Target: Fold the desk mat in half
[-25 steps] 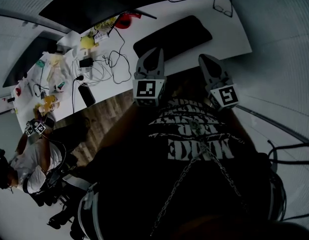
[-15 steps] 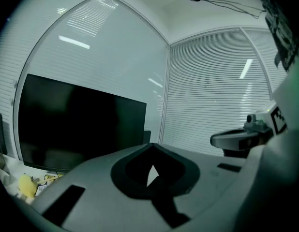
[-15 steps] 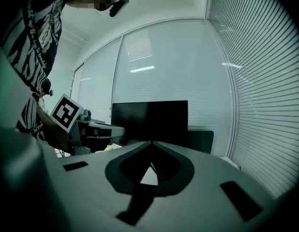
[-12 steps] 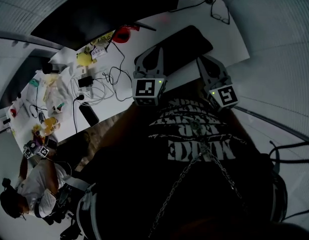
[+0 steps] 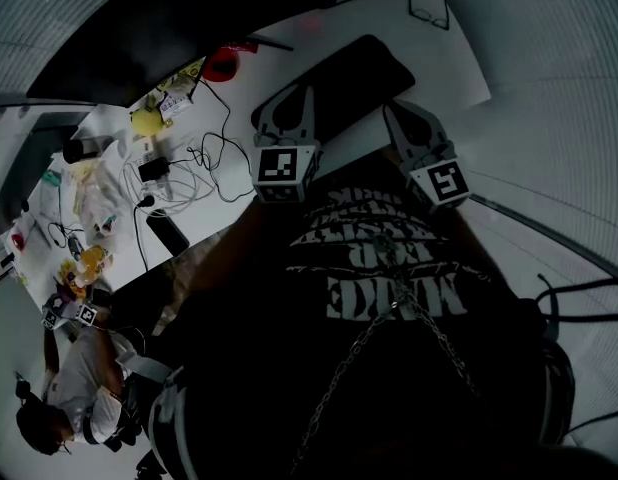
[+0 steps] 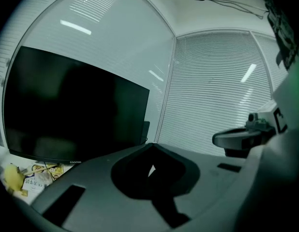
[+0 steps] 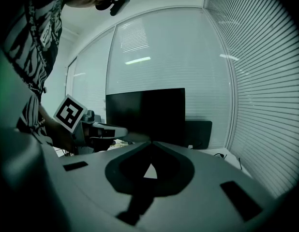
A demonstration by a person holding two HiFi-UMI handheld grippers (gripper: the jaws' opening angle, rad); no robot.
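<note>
The black desk mat (image 5: 339,78) lies flat on the white desk (image 5: 444,63), in front of the dark monitor. My left gripper (image 5: 306,92) is shut and empty, its tips over the mat's near left edge. My right gripper (image 5: 392,108) is also shut and empty, with its tips at the mat's near right edge. In the left gripper view the jaws meet at the left gripper's (image 6: 152,145) tip, with the right gripper's body (image 6: 241,138) to the right. The right gripper (image 7: 150,143) view also shows closed jaws. Both gripper views hide the mat.
A large monitor (image 5: 189,13) stands at the back of the desk. Tangled cables (image 5: 204,158), a red object (image 5: 221,63), yellow items (image 5: 144,123) and a black bar (image 5: 167,234) crowd the left. Glasses (image 5: 427,8) lie far right. Another person (image 5: 79,388) sits lower left.
Both grippers have moved forward from the desk's near edge to the near edge of the mat. Their jaws stayed shut.
</note>
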